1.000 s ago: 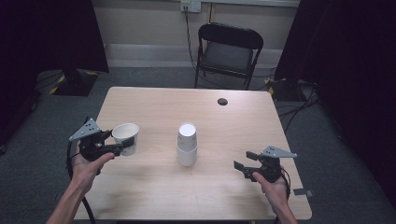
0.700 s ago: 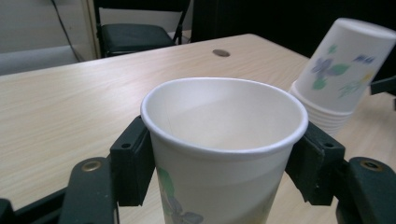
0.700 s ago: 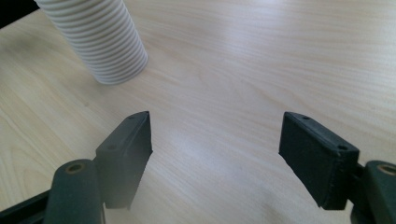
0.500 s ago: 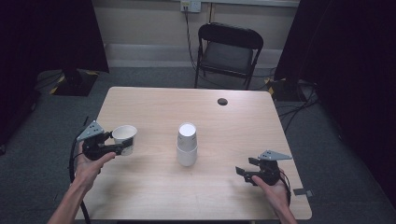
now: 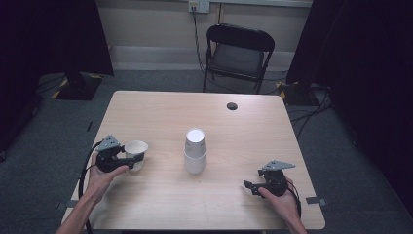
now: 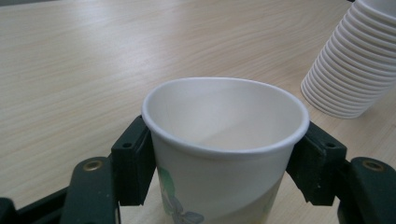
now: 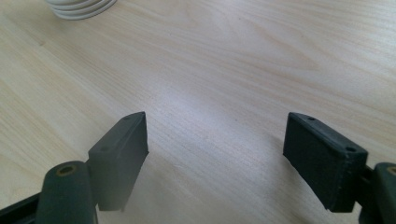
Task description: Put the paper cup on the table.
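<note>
We see a pale wooden bench (image 5: 160, 117) that carries everything here, and beyond its far edge a black folding chair (image 5: 237, 51) stands on the grey floor against the wall. Ahead of and between the two grippers, near the middle of the bench, stands a stack of white paper cups (image 5: 195, 150), nested upside down; in the left gripper view the stack (image 6: 358, 65) rises to the upper right of the jaws, apart from them, and in the right gripper view only its bottom rims (image 7: 81, 8) peek in at the top left, well ahead of the jaws. The left gripper (image 5: 127, 159) sits at the near left of the bench, held in the person's left hand (image 5: 101, 176), and its jaws are clamped on a single paper cup (image 5: 136, 154); in its own view we see the cup (image 6: 224, 149) upright with its mouth open upward, a black pad pressed against each side just below the rim and a faint flower print low on its wall. The right gripper (image 5: 251, 186), at the near right and held in the right hand (image 5: 282, 201), has its jaws spread wide apart over bare wood, gripping nothing. Far ahead of the right gripper, near the back edge, lies a small dark round object (image 5: 232, 106) we cannot identify.
</note>
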`<move>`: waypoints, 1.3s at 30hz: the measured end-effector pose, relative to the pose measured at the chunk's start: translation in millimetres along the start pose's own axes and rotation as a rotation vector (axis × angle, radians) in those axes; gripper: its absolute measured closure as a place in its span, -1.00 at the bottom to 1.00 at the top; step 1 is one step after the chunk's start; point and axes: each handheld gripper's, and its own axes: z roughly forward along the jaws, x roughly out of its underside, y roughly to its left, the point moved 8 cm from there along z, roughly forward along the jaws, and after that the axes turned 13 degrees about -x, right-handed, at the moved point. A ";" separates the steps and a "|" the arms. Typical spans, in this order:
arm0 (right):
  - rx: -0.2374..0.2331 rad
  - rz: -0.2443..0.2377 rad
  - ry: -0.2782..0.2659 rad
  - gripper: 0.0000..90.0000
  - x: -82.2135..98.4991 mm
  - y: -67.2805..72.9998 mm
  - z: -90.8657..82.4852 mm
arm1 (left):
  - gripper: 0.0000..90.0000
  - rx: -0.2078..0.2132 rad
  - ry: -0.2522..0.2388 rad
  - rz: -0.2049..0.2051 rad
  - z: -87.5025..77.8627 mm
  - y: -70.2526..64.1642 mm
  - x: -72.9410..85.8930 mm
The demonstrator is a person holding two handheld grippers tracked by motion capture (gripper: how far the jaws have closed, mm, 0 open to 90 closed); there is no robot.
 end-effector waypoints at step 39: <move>0.069 -0.067 0.007 -0.62 5.0 -1.9 9.1 | -0.65 -0.002 0.099 -0.027 -15.5 4.9 17.4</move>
